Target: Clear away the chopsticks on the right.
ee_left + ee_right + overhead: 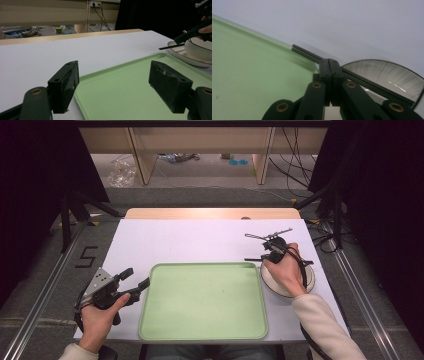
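Observation:
A pair of thin black chopsticks [307,53] is clamped between the jaws of my right gripper [332,65], which is shut on them. The sticks run across the rim of a round white plate [387,72] and over the near corner of the green tray [249,70]. From above, my right gripper [264,257] hovers over the plate [272,282], just right of the tray [200,305], and the chopsticks [252,259] point left. My left gripper [136,277] stands open at the tray's left edge with nothing between its jaws. The left gripper view looks past that gripper [113,77] to the plate [180,56].
A white bowl [200,50] with a dark rim sits on the plate. The white tabletop [190,240] stretches behind the tray to a wooden edge [210,213]. Black curtains and stand legs flank the table; cables lie on the floor beyond.

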A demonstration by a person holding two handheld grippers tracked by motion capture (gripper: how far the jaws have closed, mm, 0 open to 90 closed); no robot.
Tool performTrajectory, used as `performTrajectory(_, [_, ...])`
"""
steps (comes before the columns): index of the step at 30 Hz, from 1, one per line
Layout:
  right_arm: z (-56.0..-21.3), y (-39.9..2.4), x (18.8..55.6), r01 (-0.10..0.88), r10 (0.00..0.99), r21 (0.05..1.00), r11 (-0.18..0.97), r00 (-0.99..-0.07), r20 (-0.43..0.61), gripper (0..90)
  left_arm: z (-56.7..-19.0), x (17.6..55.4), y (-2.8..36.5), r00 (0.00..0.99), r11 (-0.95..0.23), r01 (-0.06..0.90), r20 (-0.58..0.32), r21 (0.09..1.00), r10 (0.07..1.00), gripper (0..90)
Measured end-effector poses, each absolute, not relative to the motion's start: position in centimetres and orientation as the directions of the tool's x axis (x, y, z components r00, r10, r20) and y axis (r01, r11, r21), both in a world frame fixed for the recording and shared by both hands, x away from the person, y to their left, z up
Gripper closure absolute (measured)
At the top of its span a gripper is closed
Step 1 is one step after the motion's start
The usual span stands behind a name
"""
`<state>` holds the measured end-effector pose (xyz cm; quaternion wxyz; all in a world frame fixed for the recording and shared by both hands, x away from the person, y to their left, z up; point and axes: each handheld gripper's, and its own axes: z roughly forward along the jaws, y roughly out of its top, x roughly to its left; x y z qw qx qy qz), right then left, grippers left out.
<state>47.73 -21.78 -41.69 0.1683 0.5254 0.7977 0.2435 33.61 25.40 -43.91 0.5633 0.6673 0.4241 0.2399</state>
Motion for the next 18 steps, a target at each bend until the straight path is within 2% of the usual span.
performTrajectory(10, [-43.1,-21.7,49.8,0.768,0.914,0.513,0.384,-0.394,-0.095,90.0,-43.9,33.6,25.4,0.525,-0.005,0.294,-0.158,0.956,0.836,24.4])
performTrajectory(18, [-43.3,-21.7,50.2,0.786,0.918,0.488,0.380,-0.384,-0.097,90.0,-43.9,33.6,25.4,0.525,-0.002,0.292,-0.158,0.956,0.836,24.4])
